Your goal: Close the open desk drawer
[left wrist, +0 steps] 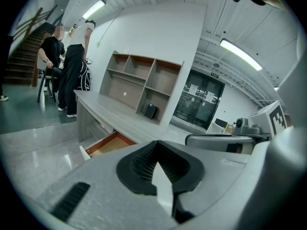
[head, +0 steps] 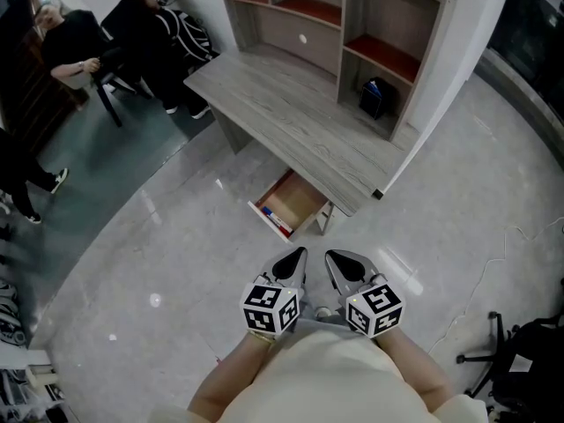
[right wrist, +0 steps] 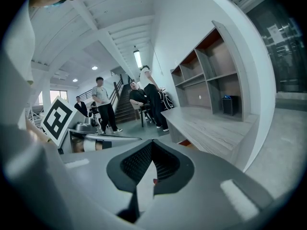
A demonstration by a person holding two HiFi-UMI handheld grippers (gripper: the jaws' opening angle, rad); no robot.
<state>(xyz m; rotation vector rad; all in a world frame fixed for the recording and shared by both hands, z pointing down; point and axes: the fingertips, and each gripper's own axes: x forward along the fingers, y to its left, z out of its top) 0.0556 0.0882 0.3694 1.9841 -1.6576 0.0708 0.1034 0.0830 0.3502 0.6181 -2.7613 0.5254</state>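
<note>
The grey desk (head: 291, 117) has one drawer (head: 293, 203) pulled out toward me, its orange-brown inside showing with a blue and red pen (head: 275, 219) at the front. Both grippers hover over the floor, short of the drawer and touching nothing. My left gripper (head: 299, 254) is shut and empty, and so is my right gripper (head: 332, 256) beside it. In the left gripper view the drawer (left wrist: 108, 145) lies beyond the shut left gripper (left wrist: 157, 143). From the right gripper view the shut right gripper (right wrist: 151, 143) hides all but an orange sliver of the drawer (right wrist: 193, 144).
A shelf hutch (head: 352, 16) stands on the desk with a black box (head: 374, 98) in a lower cubby. People (head: 75, 51) sit and stand by chairs at the far left. A black chair base (head: 498, 346) is at the right. Glossy grey floor (head: 176, 263) surrounds the drawer.
</note>
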